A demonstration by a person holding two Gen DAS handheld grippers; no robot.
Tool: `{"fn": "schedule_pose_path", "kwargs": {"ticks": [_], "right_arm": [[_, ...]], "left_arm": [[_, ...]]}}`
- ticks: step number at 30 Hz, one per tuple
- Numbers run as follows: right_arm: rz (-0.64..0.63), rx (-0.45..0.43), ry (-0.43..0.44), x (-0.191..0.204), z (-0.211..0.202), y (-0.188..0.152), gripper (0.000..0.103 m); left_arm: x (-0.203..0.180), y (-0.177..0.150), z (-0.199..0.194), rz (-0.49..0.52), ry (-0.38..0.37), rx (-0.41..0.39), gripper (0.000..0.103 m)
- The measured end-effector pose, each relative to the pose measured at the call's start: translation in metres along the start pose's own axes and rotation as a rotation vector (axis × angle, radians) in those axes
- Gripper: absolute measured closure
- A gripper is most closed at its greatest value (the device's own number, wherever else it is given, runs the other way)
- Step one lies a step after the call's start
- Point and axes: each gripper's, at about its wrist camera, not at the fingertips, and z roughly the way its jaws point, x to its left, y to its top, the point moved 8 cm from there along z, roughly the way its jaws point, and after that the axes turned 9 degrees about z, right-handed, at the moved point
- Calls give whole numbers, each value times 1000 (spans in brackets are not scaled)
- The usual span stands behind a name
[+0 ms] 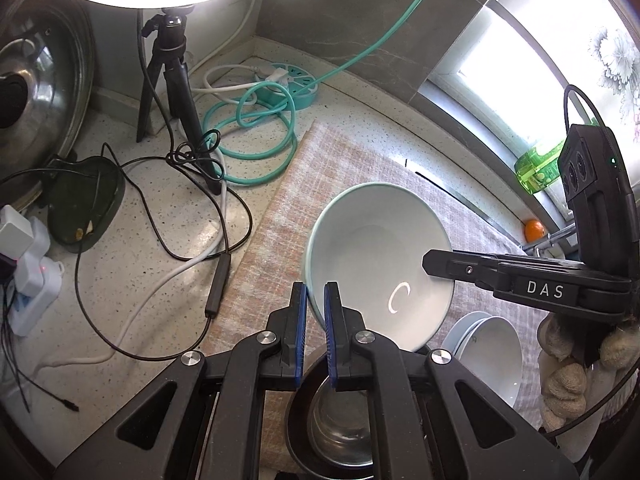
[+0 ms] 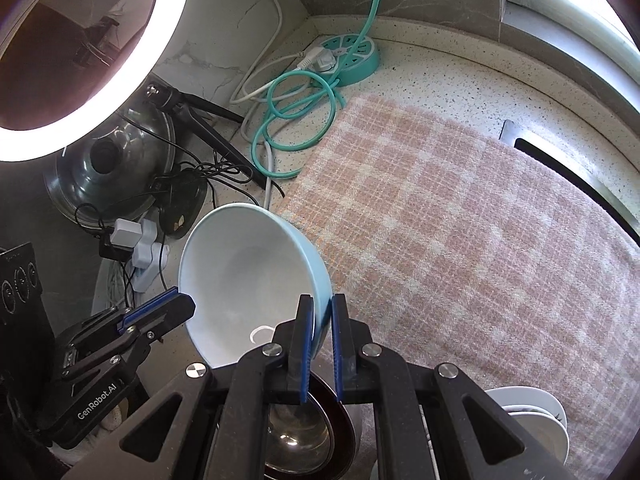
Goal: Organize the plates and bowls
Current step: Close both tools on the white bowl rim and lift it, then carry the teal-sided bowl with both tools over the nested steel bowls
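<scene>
A pale blue bowl [image 1: 376, 264] with a white inside is held tilted in the air above the plaid cloth [image 1: 280, 216]. My left gripper [image 1: 316, 300] is shut on its near left rim. My right gripper [image 2: 322, 312] is shut on the opposite rim of the same bowl [image 2: 248, 272]; its finger [image 1: 460, 268] reaches in from the right in the left wrist view. Below the bowl sits a steel bowl [image 1: 340, 428] inside a dark dish [image 2: 340, 420]. A stack of white bowls [image 1: 492, 356] stands at the lower right, and it also shows in the right wrist view [image 2: 536, 420].
The plaid cloth [image 2: 460, 240] covers the speckled counter [image 1: 140, 240]. A teal cable and round power strip [image 2: 348, 56], a tripod [image 1: 176, 80] under a ring light [image 2: 100, 80], a pot lid [image 1: 36, 92], chargers [image 1: 28, 264] and black cables lie at the left. A sink slot [image 2: 572, 176] lies at the right.
</scene>
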Motion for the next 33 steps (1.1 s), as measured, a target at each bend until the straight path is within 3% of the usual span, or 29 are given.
{"fn": "schedule_pose_path", "kwargs": {"ticks": [20, 33], "right_arm": [[-15, -31, 6, 13, -33, -31, 95], [24, 18, 21, -4, -35, -70, 94]], "left_arm": [[-16, -20, -37, 4, -14, -25, 96], [-32, -43, -45, 32, -35, 4, 96]]}}
